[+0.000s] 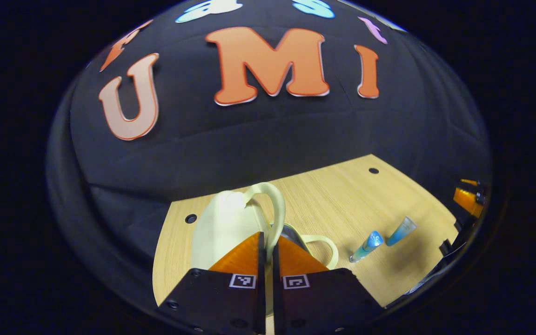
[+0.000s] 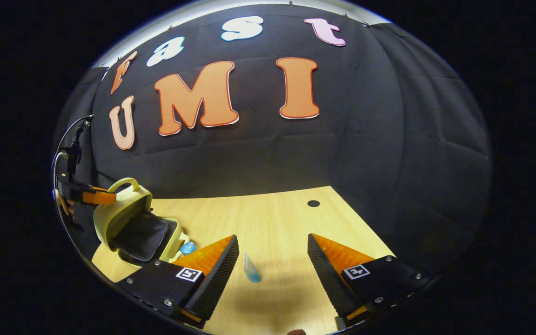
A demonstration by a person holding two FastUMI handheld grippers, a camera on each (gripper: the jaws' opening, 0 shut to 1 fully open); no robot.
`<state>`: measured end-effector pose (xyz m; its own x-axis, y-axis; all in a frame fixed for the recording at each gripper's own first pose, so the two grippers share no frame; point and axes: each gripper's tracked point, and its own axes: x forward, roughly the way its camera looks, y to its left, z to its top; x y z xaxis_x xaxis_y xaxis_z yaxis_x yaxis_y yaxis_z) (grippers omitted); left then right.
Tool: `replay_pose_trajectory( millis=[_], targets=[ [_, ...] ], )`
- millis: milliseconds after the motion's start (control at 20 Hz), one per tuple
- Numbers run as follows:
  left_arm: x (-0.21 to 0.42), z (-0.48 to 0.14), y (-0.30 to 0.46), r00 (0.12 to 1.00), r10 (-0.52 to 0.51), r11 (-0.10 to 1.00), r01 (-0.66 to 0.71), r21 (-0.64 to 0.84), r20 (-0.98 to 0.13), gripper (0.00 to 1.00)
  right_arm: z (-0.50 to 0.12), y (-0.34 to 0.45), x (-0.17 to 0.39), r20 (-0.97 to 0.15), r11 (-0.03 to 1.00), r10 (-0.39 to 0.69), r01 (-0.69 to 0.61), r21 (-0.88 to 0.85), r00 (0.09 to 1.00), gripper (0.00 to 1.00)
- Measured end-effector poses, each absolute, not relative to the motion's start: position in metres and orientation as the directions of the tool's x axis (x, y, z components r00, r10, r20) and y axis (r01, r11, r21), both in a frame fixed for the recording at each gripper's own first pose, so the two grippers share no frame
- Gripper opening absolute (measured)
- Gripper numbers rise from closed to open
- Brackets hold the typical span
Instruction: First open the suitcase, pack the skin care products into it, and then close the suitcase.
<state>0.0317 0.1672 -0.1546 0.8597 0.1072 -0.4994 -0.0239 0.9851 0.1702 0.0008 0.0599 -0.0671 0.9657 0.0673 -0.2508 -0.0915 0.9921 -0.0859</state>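
On the table [image 2: 272, 223], the right tool [image 2: 272, 260] gapes wide over a tube [image 2: 251, 270] — left tool [image 1: 268, 246] pinches the suitcase handle [image 1: 275, 204].

left gripper [image 1: 268, 242] body: two black blocks side by side, each with a square black-and-white marker tile and round screws at the corners
left gripper seen from the right gripper view [image 2: 86, 195]: black frame with a thin black cable looping above it
right gripper [image 2: 272, 260] body: black blocks with marker tiles, silver screws, wedge-shaped ridged jaws
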Motion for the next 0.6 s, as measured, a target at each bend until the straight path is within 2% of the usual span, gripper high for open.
replay_pose_trajectory(
  millis=[300, 450, 600],
  targets=[
    [-0.002, -0.113, 0.253, 0.892, 0.138, 0.990, -0.127, 0.053, -0.432, 0.06, -0.064, 0.087, -0.008, -0.219, 0.993, 0.073, -0.091, -0.074, 0.973, 0.95],
    [-0.024, -0.112, 0.307, 0.900, 0.158, 0.983, -0.184, -0.025, -0.407, 0.06, -0.060, 0.109, -0.010, -0.220, 0.990, 0.116, -0.131, -0.056, 0.969, 0.94],
    [-0.046, -0.121, 0.366, 0.891, 0.222, 0.964, -0.262, -0.048, -0.396, 0.04, -0.058, 0.125, -0.012, -0.210, 0.988, 0.138, -0.150, -0.044, 0.968, 0.94]
  ],
)
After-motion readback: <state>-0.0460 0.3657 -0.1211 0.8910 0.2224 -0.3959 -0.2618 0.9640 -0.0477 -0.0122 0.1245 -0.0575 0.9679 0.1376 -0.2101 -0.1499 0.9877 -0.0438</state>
